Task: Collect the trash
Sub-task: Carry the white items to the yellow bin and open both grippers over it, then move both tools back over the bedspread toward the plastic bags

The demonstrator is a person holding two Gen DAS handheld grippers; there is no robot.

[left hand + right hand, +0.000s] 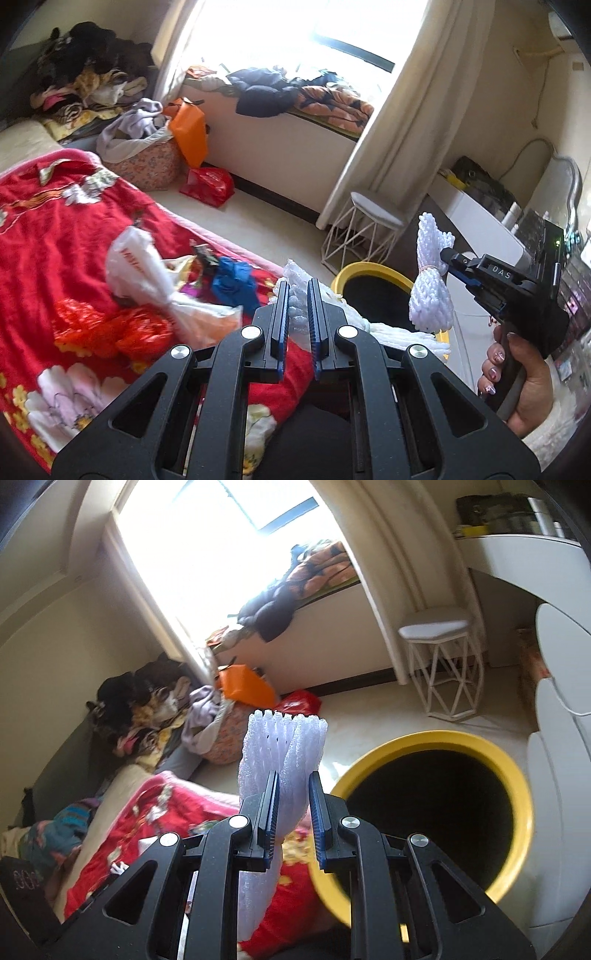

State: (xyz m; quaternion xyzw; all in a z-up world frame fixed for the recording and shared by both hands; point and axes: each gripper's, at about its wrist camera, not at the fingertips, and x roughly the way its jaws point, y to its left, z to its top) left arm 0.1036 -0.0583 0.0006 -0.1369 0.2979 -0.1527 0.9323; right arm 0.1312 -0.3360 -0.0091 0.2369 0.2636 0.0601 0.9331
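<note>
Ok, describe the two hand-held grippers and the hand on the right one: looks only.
Both are matte black, with angular cut-out linkages, silver round pivot pins and blue-edged ribbed pads. The left hand-held gripper shows only its front. The right hand-held gripper has white "DAS" lettering and a small green light. The hand has decorated, painted nails.

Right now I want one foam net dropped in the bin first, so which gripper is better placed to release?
Probably the right gripper. Its white foam net is pinched beside the yellow bin's open mouth. The left gripper holds its net above the red blanket's edge, short of it.
</note>
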